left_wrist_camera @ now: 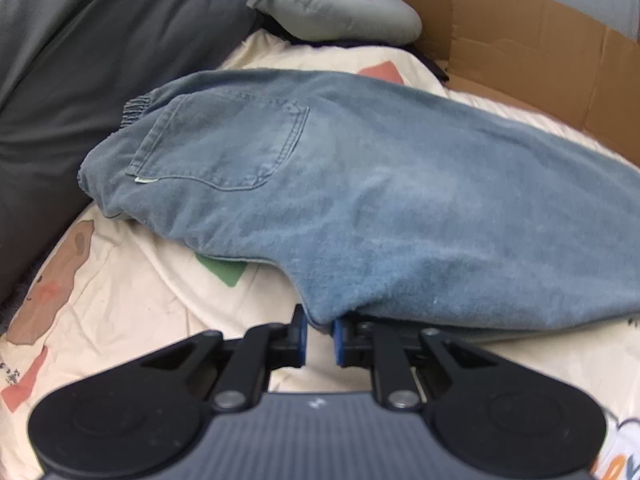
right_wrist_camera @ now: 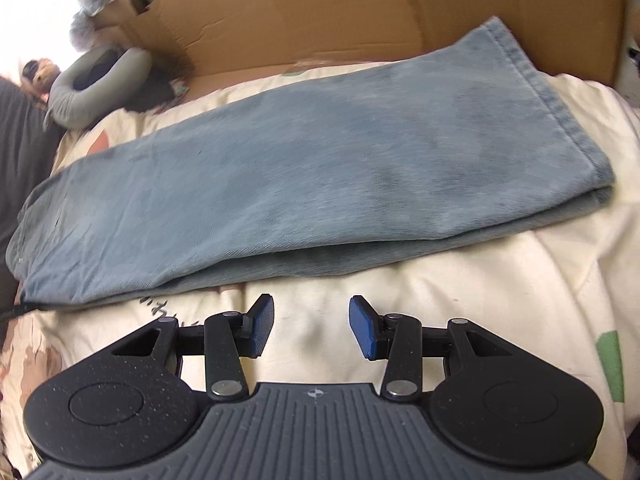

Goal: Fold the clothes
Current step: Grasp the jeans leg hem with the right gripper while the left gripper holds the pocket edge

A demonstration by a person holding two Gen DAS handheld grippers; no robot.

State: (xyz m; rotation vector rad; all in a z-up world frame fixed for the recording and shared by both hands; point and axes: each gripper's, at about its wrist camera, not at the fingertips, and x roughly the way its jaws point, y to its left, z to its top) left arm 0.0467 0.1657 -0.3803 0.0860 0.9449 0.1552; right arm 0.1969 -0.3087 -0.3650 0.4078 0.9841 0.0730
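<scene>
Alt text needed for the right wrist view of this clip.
Folded blue jeans lie lengthwise across a cream printed bedsheet, hem to the right. The right gripper hovers just short of their near edge, fingers apart and empty. A flattened cardboard box lies behind.

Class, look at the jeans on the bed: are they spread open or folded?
Folded lengthwise: the jeans lie leg on leg, two layers along the near edge.

Bare bedsheet (right_wrist_camera: 460,280) lies open before the right tool (right_wrist_camera: 312,328) and beside the jeans (right_wrist_camera: 248,184). Cardboard (right_wrist_camera: 320,12) walls off the far side; a dark pillow (left_wrist_camera: 68,80) and grey cushion (left_wrist_camera: 332,8) block the waistband end.
</scene>
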